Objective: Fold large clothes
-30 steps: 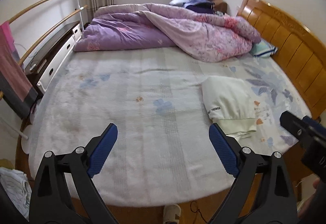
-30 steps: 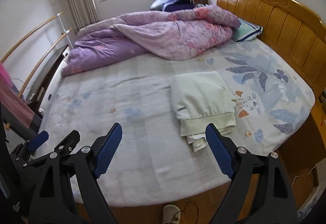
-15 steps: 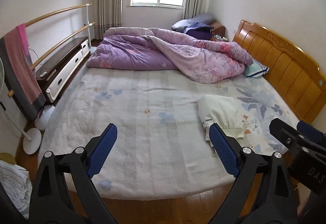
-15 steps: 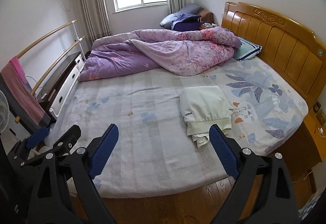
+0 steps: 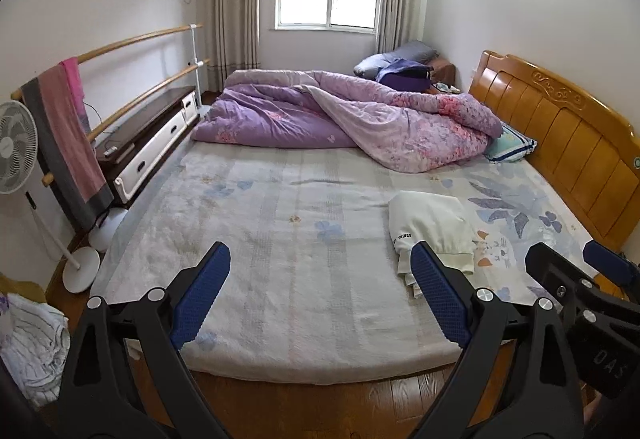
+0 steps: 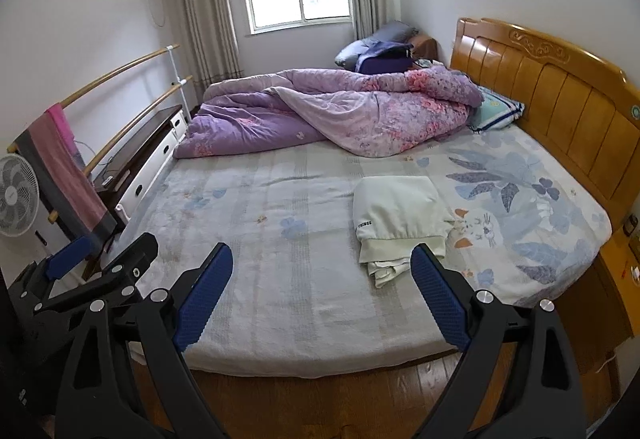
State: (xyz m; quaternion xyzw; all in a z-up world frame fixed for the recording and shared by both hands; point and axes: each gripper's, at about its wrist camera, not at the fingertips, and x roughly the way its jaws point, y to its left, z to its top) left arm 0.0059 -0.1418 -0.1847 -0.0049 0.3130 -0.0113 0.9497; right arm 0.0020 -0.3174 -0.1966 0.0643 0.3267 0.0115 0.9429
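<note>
The pale sweatshirt lies folded on the bed near the headboard side, so folding looks finished. Left gripper and right gripper hang wide, empty, off the bed.

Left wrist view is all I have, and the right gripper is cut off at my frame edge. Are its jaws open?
Observer: Yes. The right wrist view shows the right gripper with its jaws wide apart and nothing between them.
Operator: The near edge of the cream sweatshirt is blocked in my view. Tidy?
Observer: No. A rumpled layer sticks out from under its ribbed hem, toward the foot of the bed.
Operator: Anything past the bed's right corner?
Observer: A wooden bedside cabinet stands there. The items on top are too small to name.
</note>
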